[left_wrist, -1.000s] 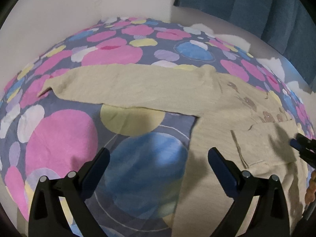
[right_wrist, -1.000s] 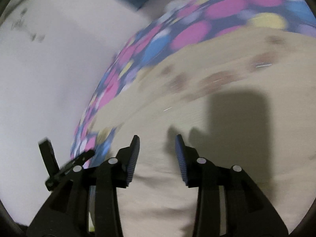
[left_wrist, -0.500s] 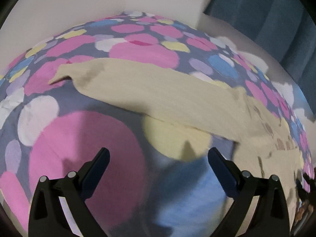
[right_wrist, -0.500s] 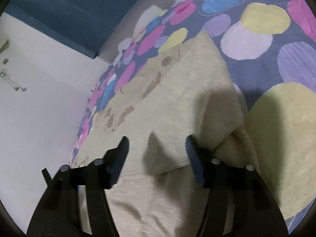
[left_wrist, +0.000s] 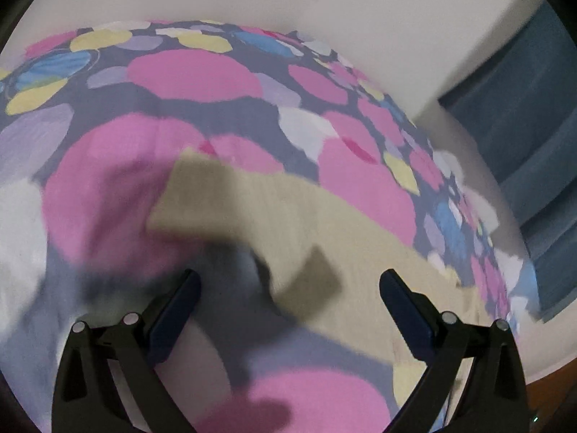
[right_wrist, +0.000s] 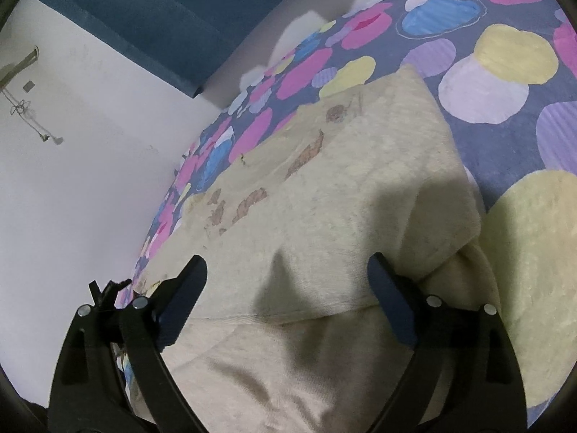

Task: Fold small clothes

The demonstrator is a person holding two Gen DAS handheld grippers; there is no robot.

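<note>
- Spread over the bed is a dark cotton sheet point(right_wrist: 479, 166) printed with pink, yellow, blue and lilac circles, with a white wall and a blue curtain point(right_wrist: 162, 11) behind it.
- On that sheet lies the cream knit top point(right_wrist: 342, 195) with brown motifs down its front; one sleeve is already folded across the body, its cuff edge just ahead of the right gripper point(right_wrist: 286, 276).
- That right gripper's jaws have just been opening and now stand wide, with nothing between them; the folded sleeve rests loose on the body.
- Risk: soft knit tends to creep, so the loose sleeve may slide back off if the fabric below is tugged.
- In the blurred left wrist view, the other long sleeve point(left_wrist: 288, 216) stretches flat across the sheet, its cuff point(left_wrist: 187, 195) ahead of the left gripper point(left_wrist: 288, 285), which is spread wide and empty.
- Risk: closing too low could pinch the sheet along with the cuff and drag the whole top askew.
- Risk: a shallow bite on the cuff edge may slip partway through the fold, leaving the sleeve crooked.
</note>
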